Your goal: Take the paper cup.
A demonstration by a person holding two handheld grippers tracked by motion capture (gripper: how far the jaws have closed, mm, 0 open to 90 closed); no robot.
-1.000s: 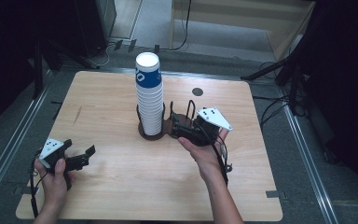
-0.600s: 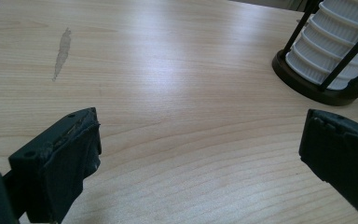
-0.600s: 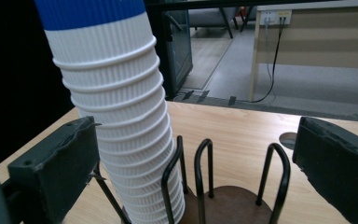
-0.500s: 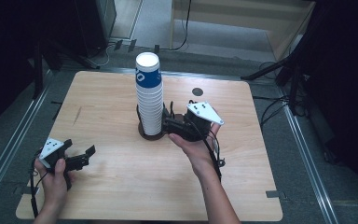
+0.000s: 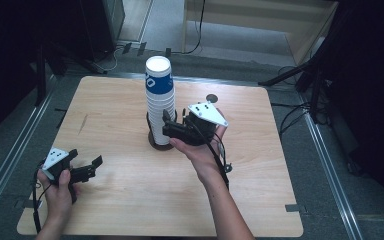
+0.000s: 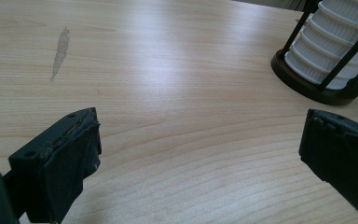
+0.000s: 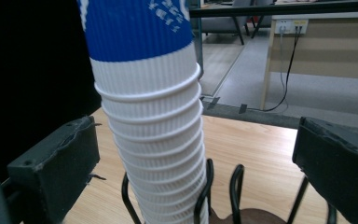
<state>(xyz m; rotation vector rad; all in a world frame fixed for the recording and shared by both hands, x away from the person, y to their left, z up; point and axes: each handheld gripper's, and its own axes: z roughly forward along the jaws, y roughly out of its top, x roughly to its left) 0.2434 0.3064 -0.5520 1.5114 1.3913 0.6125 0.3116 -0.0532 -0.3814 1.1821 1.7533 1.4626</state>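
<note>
Spread wide, the right gripper (image 5: 172, 125) was held level just beside the cup stack (image 5: 159, 100), its jaws open and pointing at the lower cups from the stack's right. In the right gripper view the two black jaws stood well apart with the stack (image 7: 151, 116) between them, neither pad touching it. The stack was a tall column of nested white ribbed paper cups, the top one banded in blue, and it stood upright in a dark wire holder (image 5: 160, 140) with a round base. The right hand (image 5: 200, 145) gripped the tool from below, its grey three-cornered plate on top and a cable trailing back along the forearm.

Well apart from the stack, toward the near left corner of the wooden table (image 5: 260, 165), the left gripper (image 5: 87, 169) hung low over the tabletop in the left hand (image 5: 57, 187), jaws likewise wide open and holding nothing. Its own view showed bare wood between the jaws, a grey smear (image 6: 60, 51) on the grain, and the holder's base (image 6: 314, 91) off beyond the far jaw.
</note>
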